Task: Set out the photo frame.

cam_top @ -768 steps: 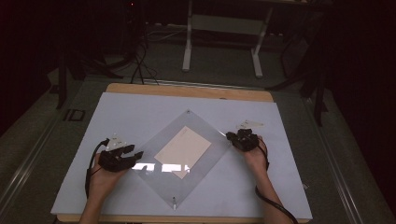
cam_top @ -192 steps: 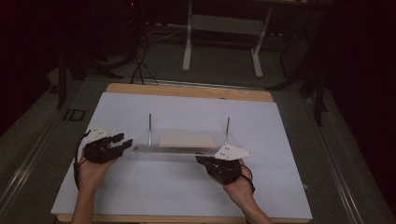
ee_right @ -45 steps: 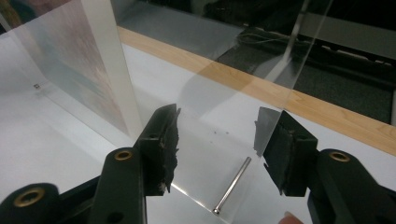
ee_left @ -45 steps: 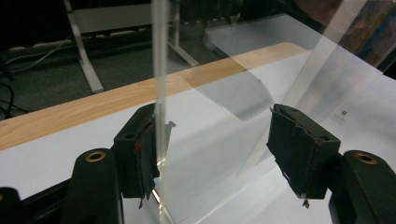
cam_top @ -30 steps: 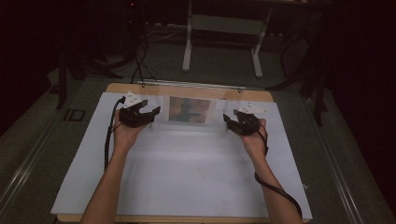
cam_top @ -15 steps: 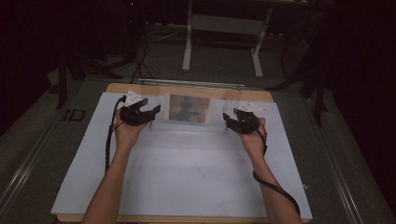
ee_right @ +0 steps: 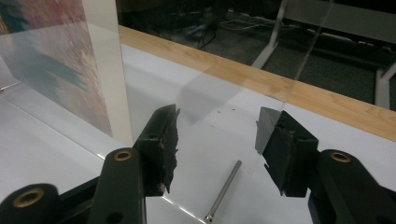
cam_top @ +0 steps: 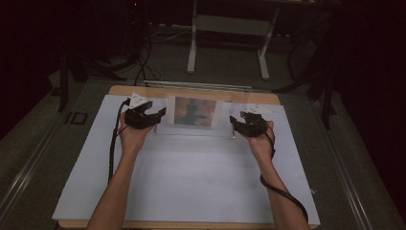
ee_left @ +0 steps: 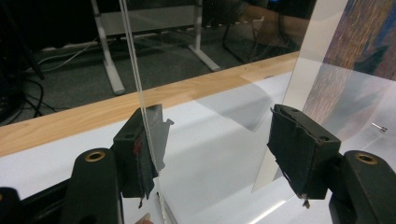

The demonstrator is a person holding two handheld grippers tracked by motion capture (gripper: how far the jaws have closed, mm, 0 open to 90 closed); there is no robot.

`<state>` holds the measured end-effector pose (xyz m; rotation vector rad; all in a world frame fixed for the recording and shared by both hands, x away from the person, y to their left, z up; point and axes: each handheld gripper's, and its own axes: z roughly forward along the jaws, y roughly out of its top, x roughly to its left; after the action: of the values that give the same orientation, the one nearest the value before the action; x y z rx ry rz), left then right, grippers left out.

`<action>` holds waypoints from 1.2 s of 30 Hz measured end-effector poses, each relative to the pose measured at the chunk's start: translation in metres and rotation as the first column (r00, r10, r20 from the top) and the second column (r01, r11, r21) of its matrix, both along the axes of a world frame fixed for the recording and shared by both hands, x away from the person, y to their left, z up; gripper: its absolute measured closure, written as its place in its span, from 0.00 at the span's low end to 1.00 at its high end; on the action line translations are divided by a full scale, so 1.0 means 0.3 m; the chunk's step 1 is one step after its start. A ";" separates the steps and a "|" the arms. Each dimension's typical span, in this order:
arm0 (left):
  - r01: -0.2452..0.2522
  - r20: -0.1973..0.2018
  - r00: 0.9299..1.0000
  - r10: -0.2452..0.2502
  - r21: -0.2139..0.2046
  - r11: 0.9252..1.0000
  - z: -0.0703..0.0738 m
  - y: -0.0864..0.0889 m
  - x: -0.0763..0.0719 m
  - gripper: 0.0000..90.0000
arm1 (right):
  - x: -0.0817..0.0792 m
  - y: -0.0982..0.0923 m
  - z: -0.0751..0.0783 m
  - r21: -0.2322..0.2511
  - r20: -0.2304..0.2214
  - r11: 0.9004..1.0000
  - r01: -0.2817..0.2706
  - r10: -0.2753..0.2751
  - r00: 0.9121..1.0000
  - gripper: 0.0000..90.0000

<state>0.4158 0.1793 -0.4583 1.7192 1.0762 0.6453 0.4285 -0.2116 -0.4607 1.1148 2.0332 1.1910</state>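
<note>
No brand, label or writing can be read anywhere in these views. The one thing that holds something is the clear acrylic frame (cam_top: 194,117), which stands upright near the far edge of the white mat (cam_top: 191,177), just in front of the wooden table edge (cam_top: 191,91); sandwiched in it is a printed picture (cam_top: 194,111) with a pale border and blurred reddish, orange and teal tones. In the left gripper view the frame's transparent panel (ee_left: 140,93) runs edge-on right beside the inner face of one pad, while the other pad stands well away from it, so the left gripper (ee_left: 212,154) has its jaws spread and pinches nothing. In the right gripper view the right gripper (ee_right: 217,149) also has its jaws wide apart, with the clear panel (ee_right: 107,70) and its picture rising beyond them; whether a pad touches the sheet there cannot be told. A thin metal pin (ee_right: 224,189) lies flat on the mat between these jaws. From above, each gripper sits at one end of the frame.
</note>
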 end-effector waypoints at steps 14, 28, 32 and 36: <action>0.008 -0.103 0.995 -0.008 0.002 1.000 0.046 -0.045 -0.090 0.39 | -0.102 -0.054 0.022 0.042 -0.028 0.999 0.002 -0.001 1.000 0.53; 0.017 -0.193 0.981 -0.019 -0.011 1.000 0.069 -0.069 -0.232 0.39 | -0.261 -0.094 0.023 0.065 -0.049 0.998 -0.005 0.008 0.999 0.54; 0.030 -0.192 0.981 -0.032 -0.013 0.999 0.063 -0.063 -0.254 0.39 | -0.302 -0.101 0.021 0.074 -0.046 0.997 -0.014 0.018 0.999 0.55; 0.024 -0.191 0.981 -0.025 -0.006 1.000 0.061 -0.074 -0.271 0.39 | -0.308 -0.115 -0.002 0.088 -0.047 0.996 -0.025 0.029 0.998 0.56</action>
<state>0.3345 0.1571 -0.4399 1.8168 1.1854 0.4688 0.3362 -0.2460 -0.4613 1.1715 2.0558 1.2897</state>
